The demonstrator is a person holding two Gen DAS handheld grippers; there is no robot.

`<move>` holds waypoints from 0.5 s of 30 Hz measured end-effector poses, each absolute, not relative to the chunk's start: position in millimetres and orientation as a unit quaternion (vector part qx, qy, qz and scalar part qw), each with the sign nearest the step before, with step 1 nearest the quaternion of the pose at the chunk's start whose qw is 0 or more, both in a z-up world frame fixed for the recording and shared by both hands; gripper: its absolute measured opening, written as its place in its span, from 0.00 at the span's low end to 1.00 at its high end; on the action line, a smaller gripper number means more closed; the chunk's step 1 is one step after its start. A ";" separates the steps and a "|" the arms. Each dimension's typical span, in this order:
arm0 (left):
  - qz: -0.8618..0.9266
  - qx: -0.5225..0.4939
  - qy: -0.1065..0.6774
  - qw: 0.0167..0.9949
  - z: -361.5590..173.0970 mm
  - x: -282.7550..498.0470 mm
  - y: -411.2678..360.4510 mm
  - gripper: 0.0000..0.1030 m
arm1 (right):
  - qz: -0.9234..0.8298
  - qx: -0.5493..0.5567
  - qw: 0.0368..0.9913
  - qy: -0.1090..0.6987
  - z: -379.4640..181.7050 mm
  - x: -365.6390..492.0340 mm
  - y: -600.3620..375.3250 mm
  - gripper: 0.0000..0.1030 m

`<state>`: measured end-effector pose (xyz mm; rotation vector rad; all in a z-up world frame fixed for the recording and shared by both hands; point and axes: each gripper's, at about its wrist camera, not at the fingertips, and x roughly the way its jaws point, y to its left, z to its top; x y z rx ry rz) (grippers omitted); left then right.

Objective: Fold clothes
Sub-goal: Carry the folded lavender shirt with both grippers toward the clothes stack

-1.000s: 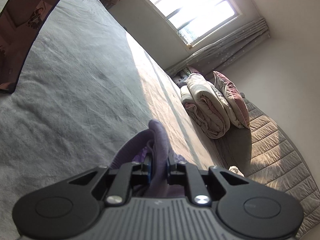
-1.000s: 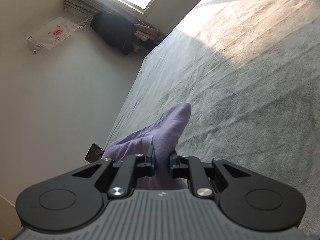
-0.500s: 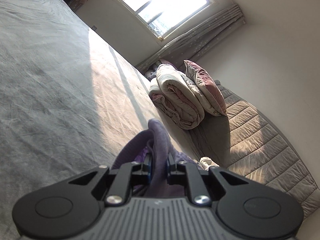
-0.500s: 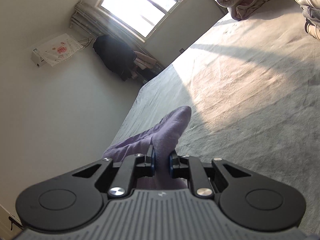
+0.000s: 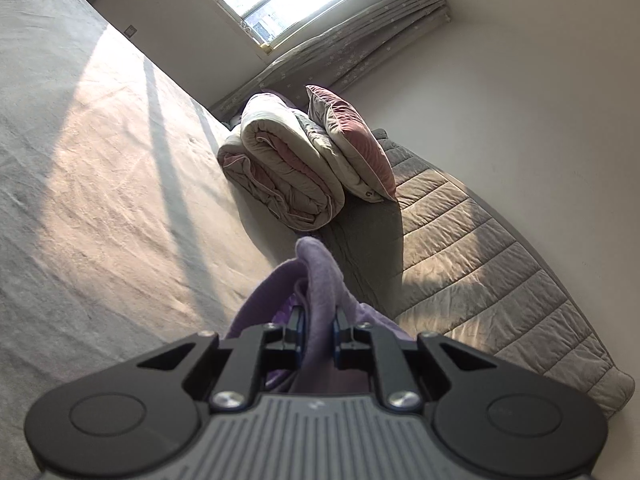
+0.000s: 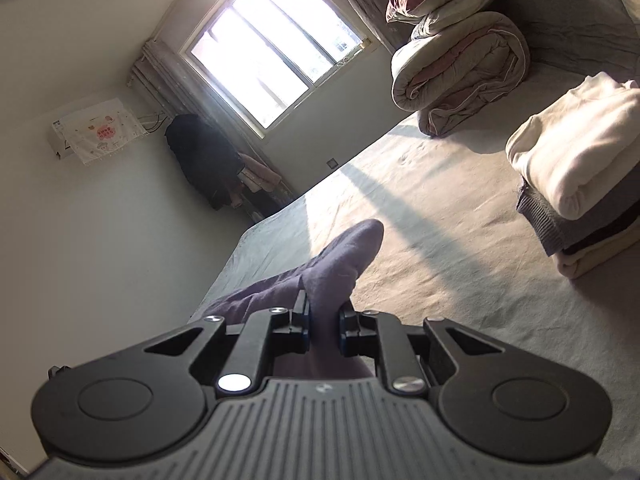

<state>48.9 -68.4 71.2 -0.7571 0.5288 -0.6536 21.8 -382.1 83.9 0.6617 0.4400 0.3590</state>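
A home bedroom: a wide grey bed [image 5: 100, 168] spreads ahead of the hand-held gripper, a rolled duvet [image 5: 280, 172] and pillow [image 5: 352, 136] beyond, under a curtained window [image 6: 272, 56].

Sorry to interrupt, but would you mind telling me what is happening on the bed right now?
A person is folding laundry with a pair of hand-held tongs. The left tongs and the right tongs are each shut on a fold of a soft purple knit garment, held up over the grey bedspread. A stack of folded clothes, cream on top, already sits near the rolled quilt.
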 end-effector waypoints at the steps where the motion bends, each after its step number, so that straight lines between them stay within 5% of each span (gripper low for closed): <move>1: -0.315 -0.359 0.250 0.842 73.3 52.6 -82.0 0.12 | 0.168 0.317 0.909 0.210 87.1 23.6 -393.7 0.15; 15: -0.357 -0.386 0.242 0.815 93.8 103.3 -232.7 0.12 | 0.126 0.278 0.937 0.171 129.4 58.9 -525.6 0.15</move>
